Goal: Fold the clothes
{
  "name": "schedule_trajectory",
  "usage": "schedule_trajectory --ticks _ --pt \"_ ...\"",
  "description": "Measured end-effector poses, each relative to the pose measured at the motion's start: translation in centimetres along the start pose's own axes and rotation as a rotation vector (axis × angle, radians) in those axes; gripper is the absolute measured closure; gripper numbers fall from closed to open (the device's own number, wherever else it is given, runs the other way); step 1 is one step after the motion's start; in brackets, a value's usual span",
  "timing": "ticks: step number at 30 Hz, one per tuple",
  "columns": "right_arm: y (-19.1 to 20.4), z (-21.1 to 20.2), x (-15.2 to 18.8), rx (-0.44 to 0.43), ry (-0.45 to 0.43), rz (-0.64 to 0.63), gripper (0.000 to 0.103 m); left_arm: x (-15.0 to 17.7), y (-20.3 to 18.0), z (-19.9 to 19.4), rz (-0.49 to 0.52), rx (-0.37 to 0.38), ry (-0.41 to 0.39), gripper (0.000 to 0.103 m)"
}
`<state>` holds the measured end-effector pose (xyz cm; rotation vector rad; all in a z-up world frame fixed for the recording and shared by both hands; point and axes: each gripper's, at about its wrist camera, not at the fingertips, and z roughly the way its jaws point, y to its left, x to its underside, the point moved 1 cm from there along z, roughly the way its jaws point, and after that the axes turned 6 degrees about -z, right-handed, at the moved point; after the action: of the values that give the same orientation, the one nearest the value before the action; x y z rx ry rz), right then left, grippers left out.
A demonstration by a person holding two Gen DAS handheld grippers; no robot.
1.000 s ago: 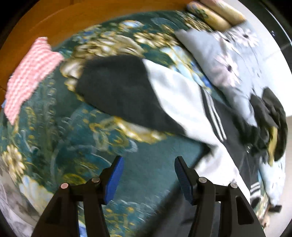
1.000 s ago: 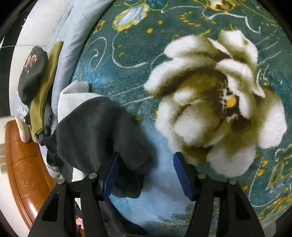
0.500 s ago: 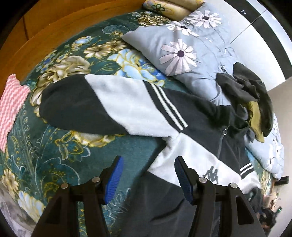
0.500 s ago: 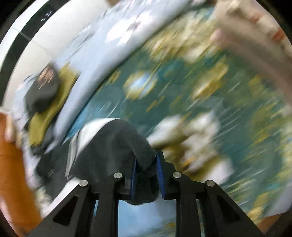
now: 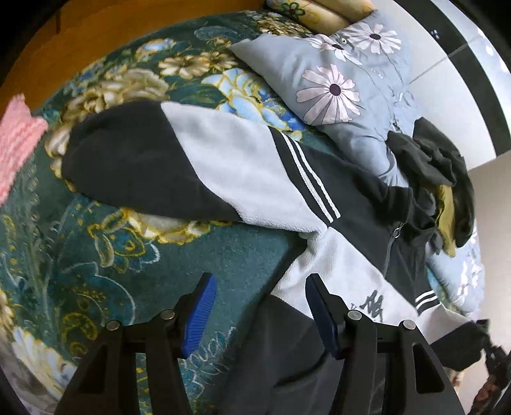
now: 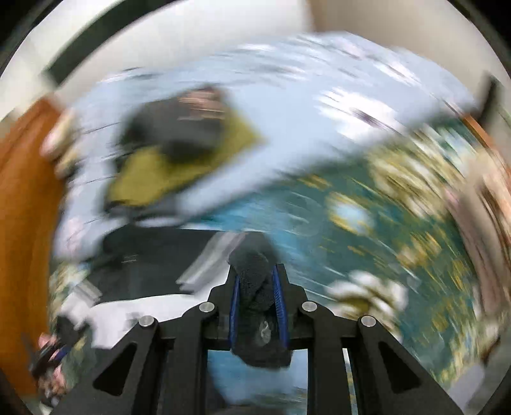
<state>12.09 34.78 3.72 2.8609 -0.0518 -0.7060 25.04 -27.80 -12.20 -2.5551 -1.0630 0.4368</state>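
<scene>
A black-and-white fleece zip jacket (image 5: 223, 153) lies spread on the green floral blanket (image 5: 95, 255). One sleeve stretches left and ends in a dark cuff (image 5: 127, 159). My left gripper (image 5: 259, 287) hovers open above the blanket by the jacket's lower white edge, with nothing between its fingers. In the blurred right wrist view, my right gripper (image 6: 255, 277) is shut on the jacket's other dark cuff (image 6: 250, 258). It is lifted above the bed, and the sleeve trails back to the jacket body (image 6: 153, 255).
A grey daisy-print pillow (image 5: 335, 79) lies at the back. A heap of dark and olive clothes (image 5: 447, 178) sits on it to the right. A pink knit cloth (image 5: 16, 134) lies at the left edge. The wooden bed frame (image 5: 127, 22) borders the far side.
My right gripper closed on the dark cuff and lifted it off the blanket, rolling as it rose. The left gripper stayed open and drifted slightly, its view swinging toward the jacket body.
</scene>
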Motion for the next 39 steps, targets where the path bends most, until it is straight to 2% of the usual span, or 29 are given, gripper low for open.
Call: schedule_trajectory --ticks 6,8,9,12,15,18,20,25,28,30,34,36,37,38,39 --pt "16.2 2.0 -3.9 -0.276 0.019 -0.144 0.084 -0.5 1.6 1.1 -0.041 0.077 0.019 0.041" --pt "22.4 4.5 -3.9 -0.337 0.058 -0.214 0.093 -0.7 2.2 1.0 -0.046 0.097 0.021 0.041" --pt "25.9 6.3 -3.6 -0.338 0.087 -0.266 0.093 -0.9 2.7 0.8 -0.052 0.100 0.018 0.041" --pt "32.7 11.7 -1.4 -0.327 0.191 -0.369 0.099 -1.7 4.6 0.3 -0.084 0.100 0.001 0.041" --pt "36.3 17.4 1.4 -0.310 0.300 -0.391 0.099 -1.7 6.0 0.4 -0.110 0.094 -0.002 0.041" --pt "35.8 20.1 2.3 -0.314 0.339 -0.347 0.099 -1.4 6.3 1.4 -0.113 0.089 0.013 0.040" --pt "34.5 20.3 2.2 -0.302 0.307 -0.328 0.099 -1.2 5.3 2.3 -0.098 0.105 0.034 0.040" --pt "28.3 17.8 1.3 -0.253 0.216 -0.239 0.099 -0.7 -2.9 6.2 0.057 0.244 0.125 0.039" --pt "23.7 16.0 2.0 -0.225 0.171 -0.161 0.099 0.1 -8.2 10.1 0.104 0.293 0.203 0.039" --pt "20.6 14.9 2.8 -0.215 0.152 -0.089 0.099 0.6 -10.5 12.4 0.122 0.285 0.239 0.039" --pt "15.6 13.5 4.8 -0.184 0.127 0.024 0.098 1.8 -12.9 15.7 0.090 0.210 0.287 0.039" --pt "13.6 13.2 5.8 -0.190 0.119 0.079 0.098 2.2 -13.4 16.0 0.090 0.197 0.267 0.045" --pt "12.8 13.3 6.3 -0.193 0.121 0.108 0.098 2.2 -13.9 15.9 0.105 0.185 0.243 0.054" --pt "11.9 13.4 6.7 -0.196 0.122 0.138 0.098 2.2 -14.4 15.7 0.120 0.175 0.219 0.075" --pt "11.1 13.5 7.1 -0.200 0.125 0.168 0.098 1.8 -15.0 15.3 0.136 0.170 0.198 0.080"
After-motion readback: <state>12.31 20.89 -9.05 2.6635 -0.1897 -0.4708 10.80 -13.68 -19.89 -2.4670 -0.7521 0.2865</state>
